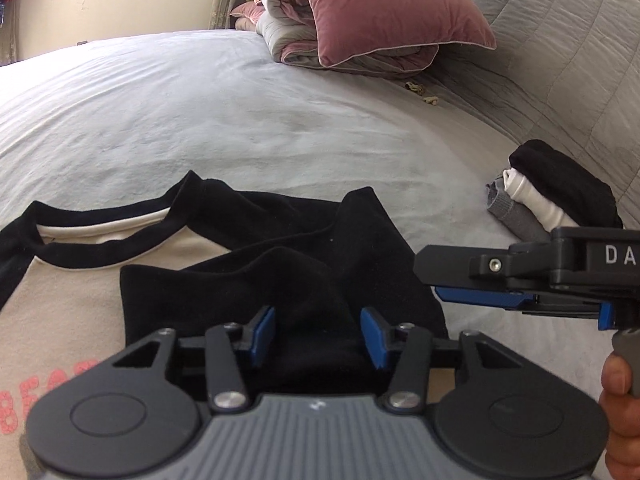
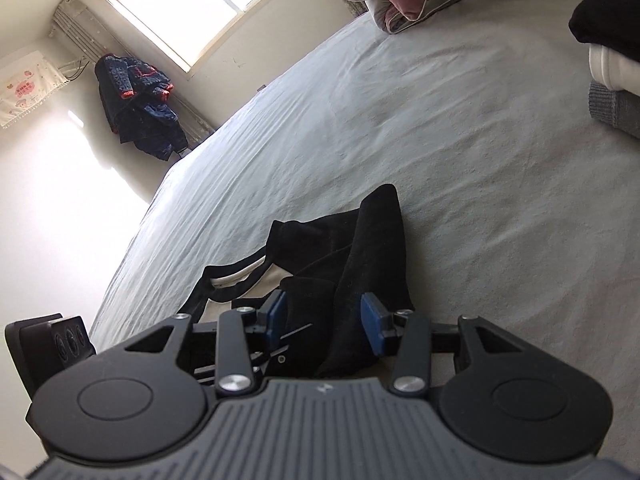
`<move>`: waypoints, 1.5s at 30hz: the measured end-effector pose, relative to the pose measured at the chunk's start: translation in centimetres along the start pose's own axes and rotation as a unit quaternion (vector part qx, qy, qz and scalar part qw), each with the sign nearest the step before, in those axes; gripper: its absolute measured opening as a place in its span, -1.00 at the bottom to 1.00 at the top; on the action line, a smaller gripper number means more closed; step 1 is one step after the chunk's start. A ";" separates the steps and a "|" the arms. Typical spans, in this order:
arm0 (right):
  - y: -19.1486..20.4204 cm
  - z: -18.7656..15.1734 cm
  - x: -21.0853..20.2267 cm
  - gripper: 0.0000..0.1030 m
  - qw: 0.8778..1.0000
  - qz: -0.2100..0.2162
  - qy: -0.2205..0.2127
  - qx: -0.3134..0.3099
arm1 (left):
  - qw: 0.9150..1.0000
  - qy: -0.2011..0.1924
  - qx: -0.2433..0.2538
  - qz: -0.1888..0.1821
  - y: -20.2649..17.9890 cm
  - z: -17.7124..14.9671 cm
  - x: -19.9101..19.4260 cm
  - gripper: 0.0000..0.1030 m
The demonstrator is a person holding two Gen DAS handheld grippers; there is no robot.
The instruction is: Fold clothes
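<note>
A cream shirt [image 1: 72, 300] with a black collar, black sleeves and pink lettering lies flat on the pale bed sheet [image 1: 240, 120]. One black sleeve [image 1: 280, 280] is folded across its body. My left gripper [image 1: 318, 334] hovers over that sleeve. Its blue pads [image 1: 266, 330] stand apart, with black cloth between and below them. Side-on at the right, my right gripper [image 1: 436, 280] sits just off the sleeve's edge, with a hand below it. In the right wrist view the right gripper [image 2: 324, 322] is open over the same sleeve [image 2: 372, 248], nothing pinched.
A folded stack of black, white and grey clothes [image 1: 560, 200] sits at the right, also in the right wrist view [image 2: 612, 40]. A pink pillow [image 1: 392, 12] and a rolled duvet [image 1: 288, 32] lie at the head of the bed. A dark jacket [image 2: 136, 104] hangs beside the window.
</note>
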State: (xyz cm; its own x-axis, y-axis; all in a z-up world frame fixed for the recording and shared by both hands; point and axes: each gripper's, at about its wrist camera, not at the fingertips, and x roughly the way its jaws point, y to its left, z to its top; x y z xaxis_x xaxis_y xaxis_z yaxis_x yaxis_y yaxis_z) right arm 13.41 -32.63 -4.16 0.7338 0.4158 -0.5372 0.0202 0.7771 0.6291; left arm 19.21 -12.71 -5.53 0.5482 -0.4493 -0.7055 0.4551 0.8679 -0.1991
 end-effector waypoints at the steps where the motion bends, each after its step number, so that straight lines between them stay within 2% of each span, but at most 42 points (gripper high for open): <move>1: -0.1 0.0 0.0 -0.12 1.000 -0.001 -0.001 0.000 | 1.000 0.000 -0.004 0.011 0.0 -0.1 0.1 -0.82; 5: -0.4 0.0 -0.1 -0.12 1.000 -0.007 -0.008 -0.007 | 0.997 -0.045 -0.067 -0.001 2.5 -0.2 -2.5 -0.87; 8: -0.4 0.0 0.0 -0.12 0.999 -0.022 -0.012 -0.026 | 0.988 -0.086 -0.124 -0.011 6.0 -0.7 -5.7 -0.87; 13: 0.2 -0.8 0.8 -0.12 0.996 -0.049 -0.004 -0.070 | 0.968 -0.125 -0.219 -0.017 13.0 -2.4 -10.2 -0.87; 17: 1.1 -1.7 1.5 -0.11 0.991 -0.069 0.003 -0.116 | 0.950 -0.134 -0.283 0.001 17.8 -5.1 -12.3 -0.87; 19: 1.6 -2.1 1.6 -0.10 0.987 -0.079 0.003 -0.139 | 0.938 -0.132 -0.320 -0.008 20.0 -6.8 -12.5 -0.83; 20: 1.9 -2.2 1.7 -0.07 0.985 -0.082 0.004 -0.152 | 0.932 -0.131 -0.337 -0.015 21.0 -7.5 -12.5 -0.78; 22: 2.3 -2.6 1.8 0.01 0.980 -0.089 0.009 -0.178 | 0.917 -0.133 -0.374 -0.033 22.6 -8.9 -12.4 -0.39; 23: 2.5 -2.8 1.9 0.10 0.977 -0.093 0.013 -0.190 | 0.912 -0.135 -0.386 -0.040 23.0 -9.2 -12.3 -0.03; 24: 2.6 -3.0 2.1 0.18 0.975 -0.097 0.018 -0.201 | 0.909 -0.136 -0.391 -0.044 23.1 -9.3 -12.1 0.09; 26: 3.0 -3.6 2.5 0.25 0.965 -0.109 0.035 -0.235 | 0.904 -0.139 -0.401 -0.051 23.4 -9.3 -11.8 0.12; 27: 3.2 -4.0 2.7 0.26 0.958 -0.119 0.043 -0.258 | 0.908 -0.136 -0.394 -0.048 23.1 -9.0 -11.6 0.12; 29: 3.9 -5.1 3.1 0.28 0.939 -0.143 0.048 -0.309 | 0.927 -0.125 -0.353 -0.027 21.7 -7.9 -11.2 0.12; 30: 4.1 -5.7 3.4 0.29 0.930 -0.153 0.046 -0.331 | 0.937 -0.121 -0.328 -0.007 20.9 -7.3 -10.9 0.12; 32: 4.4 -6.5 3.9 0.30 0.915 -0.168 0.037 -0.365 | 0.952 -0.112 -0.283 0.042 19.3 -6.3 -10.4 0.05; 33: 4.5 -6.8 4.1 0.30 0.910 -0.173 0.030 -0.375 | 0.956 -0.106 -0.264 0.070 18.8 -6.0 -10.1 -0.34; 34: 4.6 -7.0 4.2 0.30 0.906 -0.177 0.023 -0.384 | 0.959 -0.100 -0.248 0.096 18.5 -5.7 -9.8 -0.64; 35: 4.6 -7.3 4.4 0.31 0.901 -0.182 0.016 -0.394 | 0.960 -0.101 -0.237 0.113 18.3 -5.6 -9.7 -0.91; 37: 4.8 -7.7 4.7 0.31 0.891 -0.189 0.004 -0.412 | 0.958 -0.121 -0.226 0.130 18.1 -5.5 -10.2 -0.91; 40: 4.8 -7.7 4.4 0.33 0.887 -0.183 0.006 -0.423 | 0.949 -0.168 -0.231 0.131 18.4 -5.4 -12.2 -0.91; 43: 4.7 -7.0 3.7 0.35 0.895 -0.165 0.023 -0.414 | 0.947 -0.184 -0.226 0.132 18.3 -4.8 -13.2 -0.91; 45: 4.3 -5.9 3.1 0.35 0.911 -0.146 0.025 -0.385 | 0.948 -0.180 -0.219 0.144 18.2 -4.7 -13.2 -0.91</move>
State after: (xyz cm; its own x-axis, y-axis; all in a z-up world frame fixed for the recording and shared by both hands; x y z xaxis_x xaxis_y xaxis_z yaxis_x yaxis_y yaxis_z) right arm 11.78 -25.22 -6.38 0.7407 0.1451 -0.6559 -0.2871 0.9511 -0.1139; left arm 16.98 10.01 -2.99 0.8453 -0.1552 -0.5113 -0.0419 0.9347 -0.3531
